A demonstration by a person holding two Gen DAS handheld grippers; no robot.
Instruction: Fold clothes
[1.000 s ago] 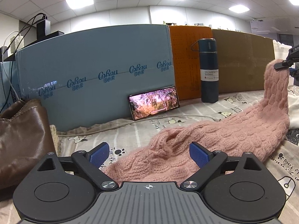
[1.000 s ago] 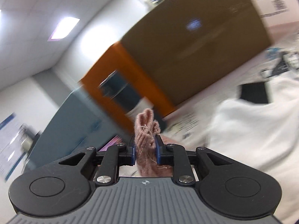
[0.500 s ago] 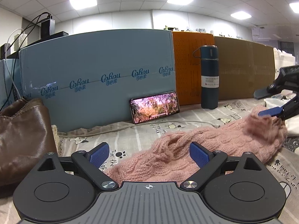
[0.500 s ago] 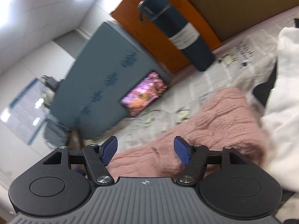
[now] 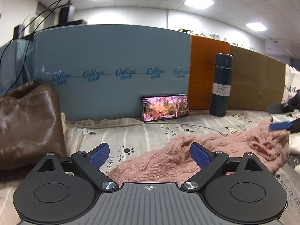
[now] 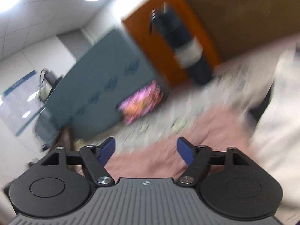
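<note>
Between and just beyond my left gripper, whose jaws stand wide apart, the pink knitted sweater lies bunched on the printed sheet. From my right gripper, likewise spread and holding nothing, the blurred sweater sprawls below its fingers.

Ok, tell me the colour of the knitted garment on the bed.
Pink, with a cable knit. Clearest in the left wrist view.
</note>
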